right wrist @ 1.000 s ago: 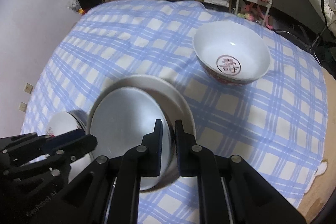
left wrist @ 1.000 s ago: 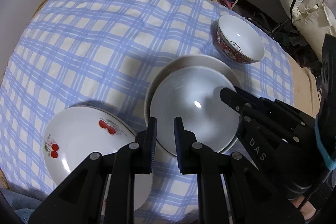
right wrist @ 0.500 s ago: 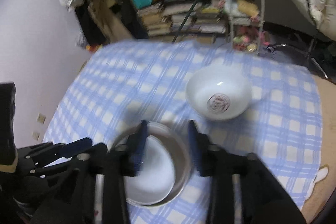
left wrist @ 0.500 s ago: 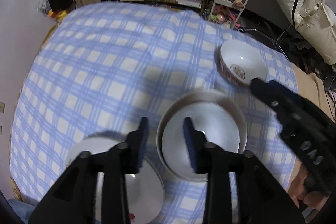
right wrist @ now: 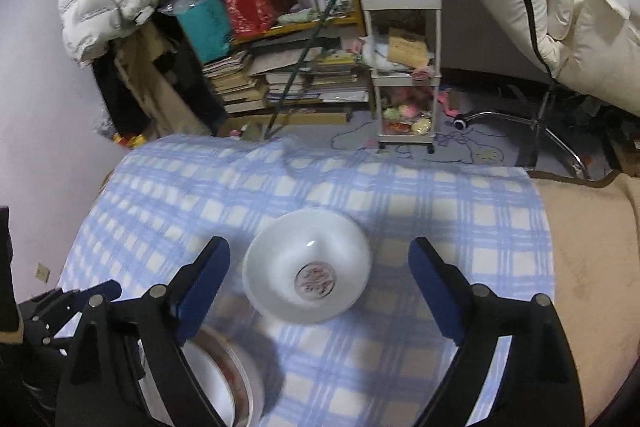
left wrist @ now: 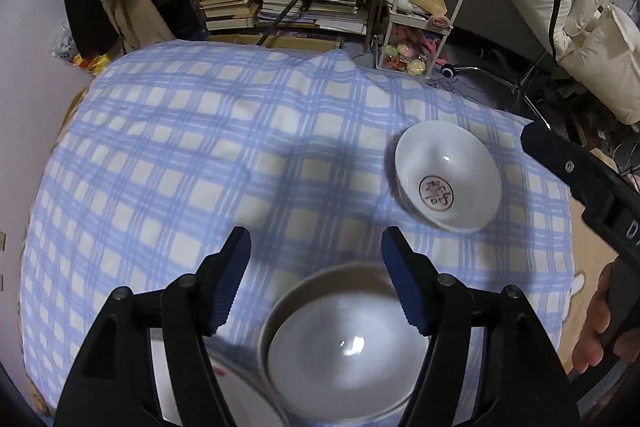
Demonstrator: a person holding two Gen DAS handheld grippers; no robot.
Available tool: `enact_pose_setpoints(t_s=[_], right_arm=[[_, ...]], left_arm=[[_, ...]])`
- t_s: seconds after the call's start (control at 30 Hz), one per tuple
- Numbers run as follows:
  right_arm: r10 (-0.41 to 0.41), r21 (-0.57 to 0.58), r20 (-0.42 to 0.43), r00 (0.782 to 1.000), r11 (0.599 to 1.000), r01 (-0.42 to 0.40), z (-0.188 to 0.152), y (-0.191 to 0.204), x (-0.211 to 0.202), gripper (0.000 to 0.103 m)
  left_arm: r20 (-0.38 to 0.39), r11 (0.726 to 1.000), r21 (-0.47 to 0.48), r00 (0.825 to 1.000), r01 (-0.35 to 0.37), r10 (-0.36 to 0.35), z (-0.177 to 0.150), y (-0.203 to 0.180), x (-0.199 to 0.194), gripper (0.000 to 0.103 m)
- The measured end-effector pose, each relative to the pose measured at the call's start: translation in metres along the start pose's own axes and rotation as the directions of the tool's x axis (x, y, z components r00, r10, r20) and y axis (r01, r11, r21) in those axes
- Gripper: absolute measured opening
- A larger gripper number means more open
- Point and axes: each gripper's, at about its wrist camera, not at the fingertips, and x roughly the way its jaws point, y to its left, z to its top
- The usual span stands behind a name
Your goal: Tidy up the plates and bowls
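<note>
jaws of both grippers (left wrist: 316,277) (right wrist: 320,283) just opened wide, empty; glossy round bowl (right wrist: 307,271) on checked cloth (left wrist: 180,155).

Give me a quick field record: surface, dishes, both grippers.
surface: blue checked cloth
bowl: white, round mark inside, upright, standing alone
stacked plates: smaller plate on a wider one, beside a cherry plate
left gripper: jaws just opened, nothing between them, above the stack
right gripper: jaws just opened, empty, framing the bowl from above
</note>
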Motion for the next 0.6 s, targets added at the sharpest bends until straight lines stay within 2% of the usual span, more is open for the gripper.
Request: enact_pose_setpoints(t_s=[0.1,0.2,0.37,0.6], right_arm=[[0.008,0.046,-0.01,1.0,0.999,-0.007,0.005,-0.01,0.012,0.095],[0.02,0.072,-0.051,0.998,0.997,-0.016,0.006,-0.018,0.028,0.095],[-0.026,0.058,-0.093,0.995,0.998,0.032,0.003,-0.026,0.047,0.095],[-0.024,0.104,-0.134,0.991,0.994,0.039,-0.003,-0.042,0.068,0.093]], left_arm=[[-0.05,0.999,-0.023,0.998,0.047,-0.048,0.008,-0.004,0.017,0.067],[-0.068,0.997,-0.035,0.995,0.072,-0.075,0.013,-0.007,0.028,0.067],[-0.06,0.998,-0.005,0.996,0.061,-0.061,0.024,-0.018,0.042,0.067],[-0.086,0.997,0.005,0.994,0.074,-0.073,0.038,-0.03,0.064,0.067]])
